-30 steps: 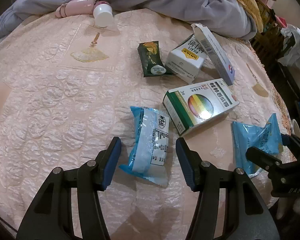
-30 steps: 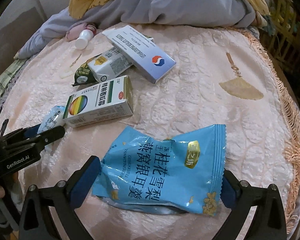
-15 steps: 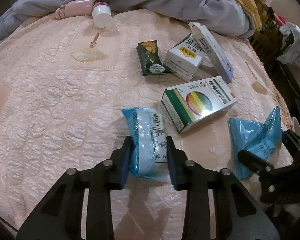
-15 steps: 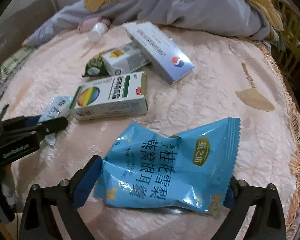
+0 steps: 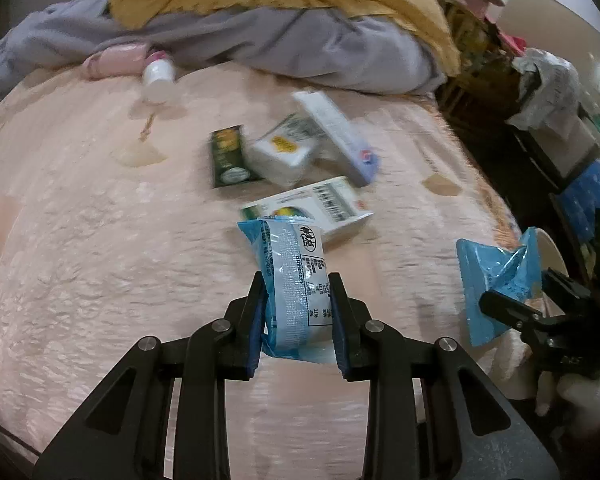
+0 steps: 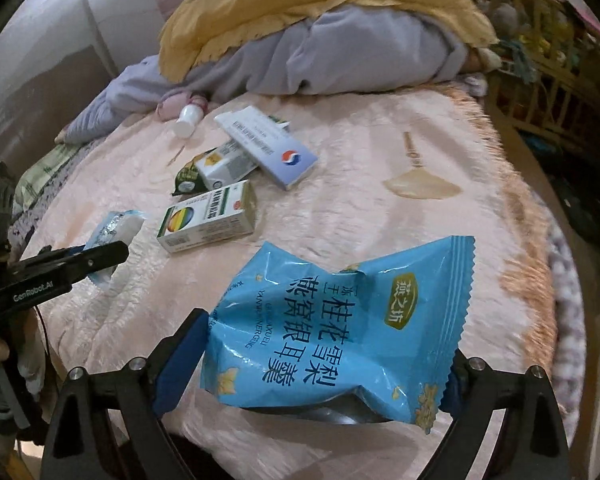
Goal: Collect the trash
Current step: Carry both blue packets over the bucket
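Note:
My left gripper [image 5: 298, 320] is shut on a small blue-and-clear snack wrapper [image 5: 292, 280] and holds it up off the pink bedspread [image 5: 100, 240]. My right gripper [image 6: 320, 364] is shut on a large blue snack bag [image 6: 340, 328] with Chinese print, lifted above the bed. The bag also shows at the right of the left wrist view [image 5: 496, 276], and the small wrapper shows at the left of the right wrist view [image 6: 118, 226].
On the bedspread lie a rainbow-printed box [image 6: 208, 216], a white carton [image 6: 224, 166], a long white-and-blue box [image 6: 268, 144], a dark green sachet [image 5: 230, 156] and a white bottle [image 5: 158, 80]. Grey and yellow bedding [image 5: 280, 20] is piled behind. The bed's fringed edge [image 6: 516, 216] is on the right.
My left gripper closed on the small wrapper and lifted it off the bed. My right gripper raised the blue bag higher and both views pulled back.

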`<action>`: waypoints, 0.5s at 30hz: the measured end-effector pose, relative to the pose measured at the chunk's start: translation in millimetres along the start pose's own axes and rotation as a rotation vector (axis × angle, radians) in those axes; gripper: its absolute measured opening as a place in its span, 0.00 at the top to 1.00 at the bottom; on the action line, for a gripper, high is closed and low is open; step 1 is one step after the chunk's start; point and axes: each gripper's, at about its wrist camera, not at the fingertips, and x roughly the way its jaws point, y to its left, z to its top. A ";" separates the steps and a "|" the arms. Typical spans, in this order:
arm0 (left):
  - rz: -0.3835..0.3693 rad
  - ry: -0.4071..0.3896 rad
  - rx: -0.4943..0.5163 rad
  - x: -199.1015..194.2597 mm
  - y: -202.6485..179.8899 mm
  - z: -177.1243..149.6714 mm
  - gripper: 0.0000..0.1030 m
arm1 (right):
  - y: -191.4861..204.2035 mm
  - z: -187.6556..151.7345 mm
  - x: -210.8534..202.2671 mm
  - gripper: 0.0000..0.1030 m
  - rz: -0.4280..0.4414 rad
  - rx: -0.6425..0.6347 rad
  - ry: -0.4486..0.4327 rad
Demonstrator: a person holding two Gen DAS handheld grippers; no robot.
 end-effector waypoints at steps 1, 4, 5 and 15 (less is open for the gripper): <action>-0.005 -0.003 0.014 -0.5 -8.4 1.4 0.74 | -5.5 -2.3 -6.0 0.08 -0.007 0.007 -0.007; -0.021 -0.007 0.053 -0.4 -32.5 4.2 0.74 | -20.9 -7.7 -20.3 0.07 -0.024 0.033 -0.026; -0.026 -0.008 0.066 -0.1 -40.0 5.4 0.74 | -27.5 -9.8 -25.6 0.07 -0.031 0.041 -0.032; -0.090 -0.016 0.221 10.1 -133.5 17.0 0.74 | -101.0 -34.5 -74.0 0.07 -0.124 0.166 -0.077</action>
